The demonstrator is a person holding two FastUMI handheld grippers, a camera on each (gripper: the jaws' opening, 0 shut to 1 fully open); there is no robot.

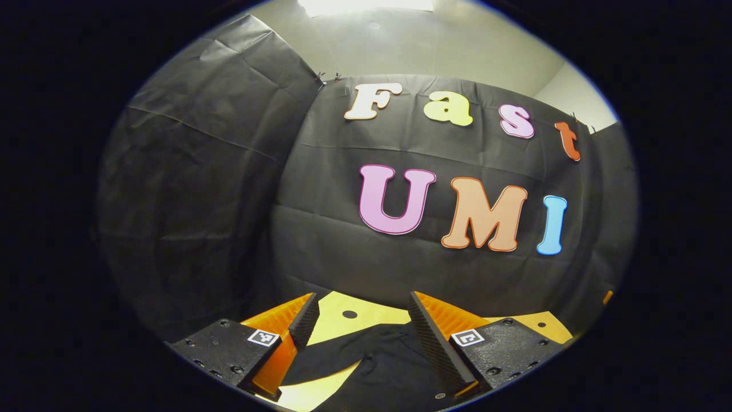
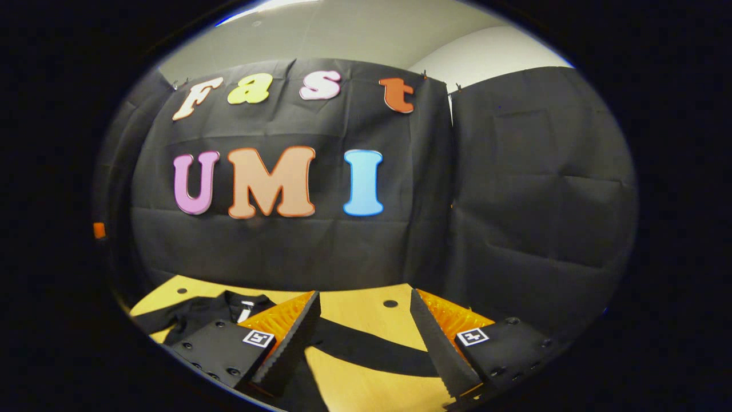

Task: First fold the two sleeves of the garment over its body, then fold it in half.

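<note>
Both grippers hang with jaws apart, holding nothing: left gripper (image 1: 360, 337) over the black garment's (image 1: 389, 366) body, right gripper (image 2: 363, 337) over one outstretched sleeve (image 2: 372, 346). Garment lies spread flat on the yellow counter (image 2: 354, 309), collar (image 2: 243, 309) up, sleeves unfolded, so likely positioned for first sleeve grab.

My left gripper (image 1: 361, 332) is held level and pointing forward, its two ridged fingers spread wide with nothing between them. My right gripper (image 2: 362, 337) is likewise level, fingers parted and gripping nothing.
</note>
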